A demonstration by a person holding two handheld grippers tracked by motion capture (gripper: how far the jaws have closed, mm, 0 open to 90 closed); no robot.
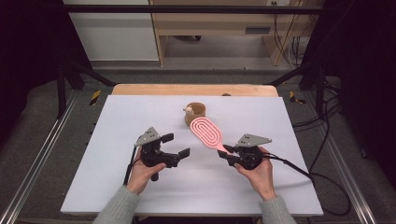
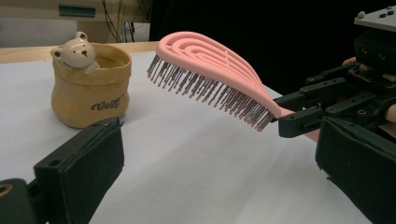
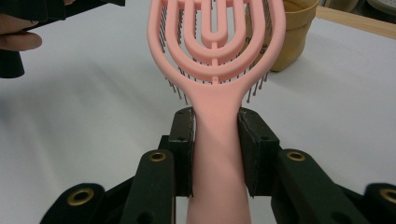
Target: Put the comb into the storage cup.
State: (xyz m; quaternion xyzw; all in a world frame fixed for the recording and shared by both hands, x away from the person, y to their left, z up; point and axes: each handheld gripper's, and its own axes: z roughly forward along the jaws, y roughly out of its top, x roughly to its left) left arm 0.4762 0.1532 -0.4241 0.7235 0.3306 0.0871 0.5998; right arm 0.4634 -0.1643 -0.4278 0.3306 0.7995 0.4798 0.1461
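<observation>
Pink plastic is what the work turns on: a pink vented plastic hairbrush (image 1: 206,132) with dark bristles, pinched by its handle between the jaws of the right hand-held gripper (image 1: 227,153). In the right gripper view both black pads press flat on either side of the handle of the hairbrush (image 3: 215,56), so the grasp looks square and firm. From the left gripper view the brush (image 2: 210,70) is clear of the white desk (image 1: 140,186), head raised and tilted, bristles facing down, with open air beneath them.

Just beyond the head of the brush stands a small tan ceramic cup with a little bear figure on its rim (image 1: 194,113), upright near the far middle of the desk. In the high view the brush head points toward it and seems close, but I cannot tell whether they touch; the left gripper view suggests a gap between them.

The left hand-held gripper (image 1: 179,146) hovers beside the work with its jaws spread wide and nothing between them.

As I judge it, picking up the brush is done. What appears left is carrying it the short way to the cup (image 2: 88,88) and setting it in, probably handle or head first, then letting go.
</observation>
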